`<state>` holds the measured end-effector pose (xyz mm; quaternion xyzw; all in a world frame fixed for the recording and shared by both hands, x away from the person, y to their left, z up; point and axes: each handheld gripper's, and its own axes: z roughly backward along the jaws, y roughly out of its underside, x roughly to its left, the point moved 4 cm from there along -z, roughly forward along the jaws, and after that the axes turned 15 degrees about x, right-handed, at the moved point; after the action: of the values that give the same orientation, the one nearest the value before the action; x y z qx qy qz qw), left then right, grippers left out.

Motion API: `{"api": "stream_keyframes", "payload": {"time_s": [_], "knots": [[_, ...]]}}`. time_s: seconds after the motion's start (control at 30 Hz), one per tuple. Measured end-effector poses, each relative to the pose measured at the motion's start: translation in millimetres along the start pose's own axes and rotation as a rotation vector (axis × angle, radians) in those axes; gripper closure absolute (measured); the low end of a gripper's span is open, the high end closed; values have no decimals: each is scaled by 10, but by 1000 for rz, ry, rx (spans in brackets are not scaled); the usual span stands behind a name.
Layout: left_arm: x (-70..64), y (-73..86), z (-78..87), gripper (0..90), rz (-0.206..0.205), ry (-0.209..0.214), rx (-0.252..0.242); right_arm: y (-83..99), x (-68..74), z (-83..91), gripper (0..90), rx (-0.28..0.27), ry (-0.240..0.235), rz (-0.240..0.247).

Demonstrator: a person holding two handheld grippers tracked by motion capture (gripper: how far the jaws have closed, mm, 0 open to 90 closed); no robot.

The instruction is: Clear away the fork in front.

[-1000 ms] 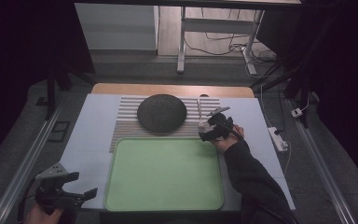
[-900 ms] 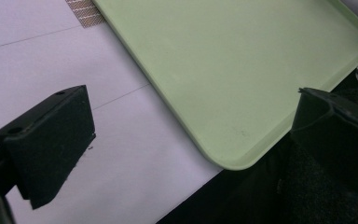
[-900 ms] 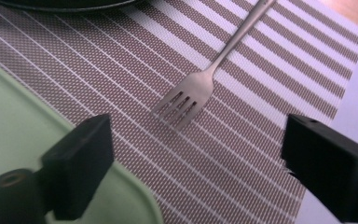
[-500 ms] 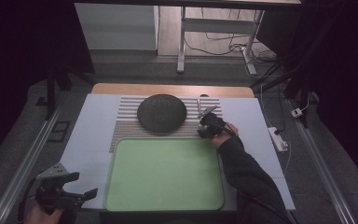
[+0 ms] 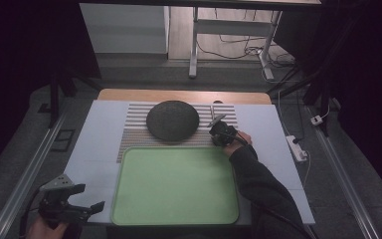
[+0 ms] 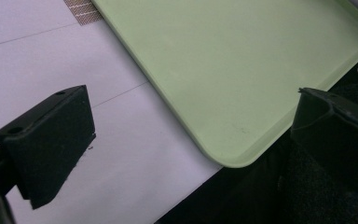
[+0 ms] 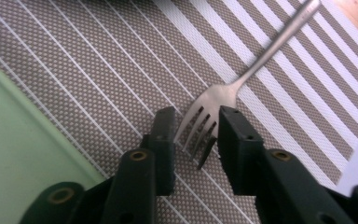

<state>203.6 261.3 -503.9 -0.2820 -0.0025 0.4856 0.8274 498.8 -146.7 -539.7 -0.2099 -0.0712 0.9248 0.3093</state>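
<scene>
Near left, off the table's corner, the left gripper (image 5: 82,211) hangs with jaws wide apart beside the green tray (image 5: 175,186). Farther right, the right gripper (image 7: 196,133) brackets a fork's (image 7: 223,91) tines — jaws not quite closed — on the striped mat (image 5: 134,124) beside a dark plate (image 5: 172,120).

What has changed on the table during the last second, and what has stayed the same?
The right tongs moved a little toward the tray along the striped mat; their jaws now stand on either side of the fork tines, not visibly closed on them. The left tongs, the dark plate and the tray stayed in place.
</scene>
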Motion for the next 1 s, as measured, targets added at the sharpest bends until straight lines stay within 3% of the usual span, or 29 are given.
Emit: {"api": "stream_keyframes", "payload": {"time_s": [0.07, 0.1, 0.2, 0.27, 0.4, 0.6, 0.8, 0.9, 1.0], "knots": [[-1, 0, -1, 0, -1, -1, 1, 5, 1, 13, 756, 0, 17, 1], [-2, -1, -1, 0, -2, -2, 2, 18, -4, 44, 879, 1, 38, 13], [-4, -2, -1, 0, -5, -3, 4, 29, -9, 48, 896, 3, 40, -8], [-6, -3, -3, 0, -7, -4, 4, 39, -20, 57, 900, 2, 68, -1], [-3, -4, -1, 0, -7, -3, 2, 42, -42, 120, 900, -31, 42, -32], [-18, -6, 1, 1, -19, -9, -2, 64, -24, 284, 900, -89, 19, 1], [-44, -8, 5, 0, -34, -31, -5, 107, 4, 465, 900, -141, -22, -26], [-52, -24, 36, 0, -41, -38, -57, 170, 61, 588, 900, -171, -64, -8], [-66, -39, 38, 0, -47, -33, -71, 226, 119, 671, 900, -181, -100, -2]]}}
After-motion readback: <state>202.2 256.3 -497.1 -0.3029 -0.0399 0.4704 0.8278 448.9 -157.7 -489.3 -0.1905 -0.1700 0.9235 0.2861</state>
